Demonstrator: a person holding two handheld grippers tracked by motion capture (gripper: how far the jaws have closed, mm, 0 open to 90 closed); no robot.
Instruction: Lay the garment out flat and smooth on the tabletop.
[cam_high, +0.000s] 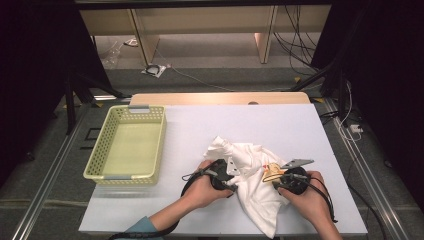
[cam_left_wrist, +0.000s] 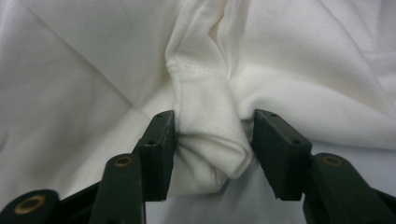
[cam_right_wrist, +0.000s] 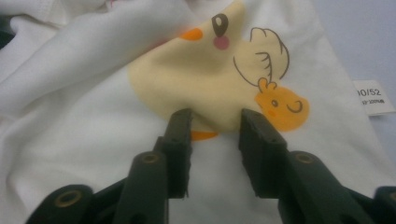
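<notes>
A: Any writing to read?

B: One small white tag (cam_right_wrist: 373, 97) at the shirt's edge, in the right gripper view. It reads "0/52" with the first digits cut off, and a smaller line beneath is too fine to make out. No brand shows.

A: And the print?

B: A pale yellow duck (cam_right_wrist: 196, 79) with an orange beak, a pink cheek and a drawn wing, plus a small orange chick (cam_right_wrist: 282, 106) at its side. Both are on the white shirt (cam_high: 252, 182).

A: Where does the shirt lie?

B: Crumpled on the white table (cam_high: 280, 125), near its front edge, between the two hands. The green basket (cam_high: 107, 142) stands well apart at the left.

A: The left gripper (cam_left_wrist: 212, 140)?

B: Its jaws stand partly open with a hemmed fold of the shirt bunched between them. The fold touches the left jaw, but the cloth looks slack and not pinched. In the high view that gripper (cam_high: 231, 184) sits at the shirt's left edge.

A: The right gripper (cam_right_wrist: 215, 128)?

B: Jaws narrow but apart, resting on the cloth with their tips at the duck's lower edge. Flat fabric shows in the gap, and nothing is pinched. From above it (cam_high: 276, 182) lies just right of the print.
</notes>
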